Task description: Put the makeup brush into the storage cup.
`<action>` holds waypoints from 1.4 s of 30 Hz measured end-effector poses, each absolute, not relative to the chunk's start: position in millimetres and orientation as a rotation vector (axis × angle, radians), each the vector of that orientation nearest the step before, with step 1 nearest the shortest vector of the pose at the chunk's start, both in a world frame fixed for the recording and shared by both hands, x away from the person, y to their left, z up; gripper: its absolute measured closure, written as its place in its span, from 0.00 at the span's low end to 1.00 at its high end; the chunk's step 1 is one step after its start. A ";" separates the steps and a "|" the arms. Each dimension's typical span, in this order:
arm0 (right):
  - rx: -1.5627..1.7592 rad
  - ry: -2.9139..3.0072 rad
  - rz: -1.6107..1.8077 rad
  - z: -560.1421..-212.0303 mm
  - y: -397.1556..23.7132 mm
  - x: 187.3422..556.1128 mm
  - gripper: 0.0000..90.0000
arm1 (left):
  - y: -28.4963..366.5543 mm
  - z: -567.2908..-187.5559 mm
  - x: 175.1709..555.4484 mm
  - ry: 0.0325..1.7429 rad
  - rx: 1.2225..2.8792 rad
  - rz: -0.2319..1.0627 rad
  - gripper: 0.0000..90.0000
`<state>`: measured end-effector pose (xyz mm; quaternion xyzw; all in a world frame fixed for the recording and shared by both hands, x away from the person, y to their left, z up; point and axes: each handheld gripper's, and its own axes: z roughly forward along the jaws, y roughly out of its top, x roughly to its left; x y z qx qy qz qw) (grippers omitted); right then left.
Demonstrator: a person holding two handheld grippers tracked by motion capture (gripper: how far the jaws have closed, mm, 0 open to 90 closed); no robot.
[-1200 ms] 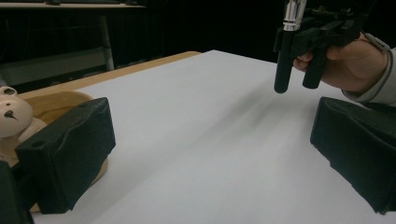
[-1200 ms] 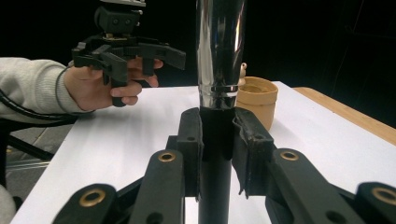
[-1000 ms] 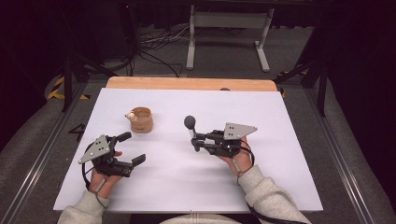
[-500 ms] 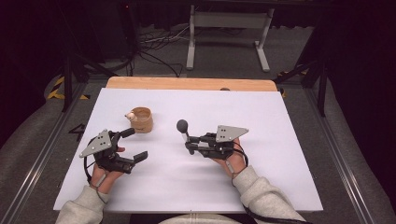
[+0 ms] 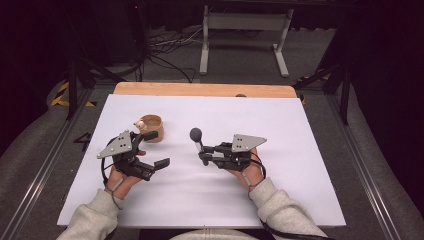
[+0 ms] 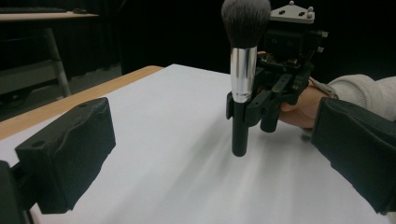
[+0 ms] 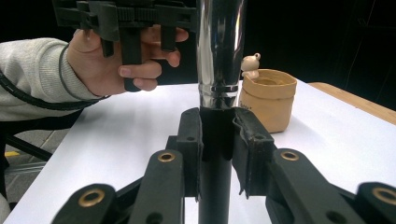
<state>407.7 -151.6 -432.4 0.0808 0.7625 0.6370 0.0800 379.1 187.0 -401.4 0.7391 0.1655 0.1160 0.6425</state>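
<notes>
My right claw (image 5: 202, 153) clamps the makeup brush (image 5: 197, 140) upright by its black handle; my left claw (image 5: 155, 149) gapes wide, empty, near the tan cup (image 5: 151, 128).

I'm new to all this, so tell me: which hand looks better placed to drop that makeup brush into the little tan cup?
Probably the right: its right gripper is already shut on the brush, held upright. The left gripper is open and empty, though nearer the cup.

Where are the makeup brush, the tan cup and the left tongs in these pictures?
makeup brush (image 6: 243, 74): left gripper view, on its silver ferrule.
tan cup (image 7: 269, 100): right gripper view, on its outer wall.
left tongs (image 5: 156, 149): high view, midway between the fingertips, which stand open.
</notes>
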 end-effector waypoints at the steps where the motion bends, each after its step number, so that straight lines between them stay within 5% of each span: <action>1: 0.240 2.281 1.904 -432.4 -151.6 407.6 0.82 | 184.5 -400.7 380.4 0.370 1.688 0.265 0.00; 42: 0.237 2.291 1.886 -432.5 -149.8 405.3 0.82 | 116.1 -395.3 399.9 0.300 1.686 0.141 0.07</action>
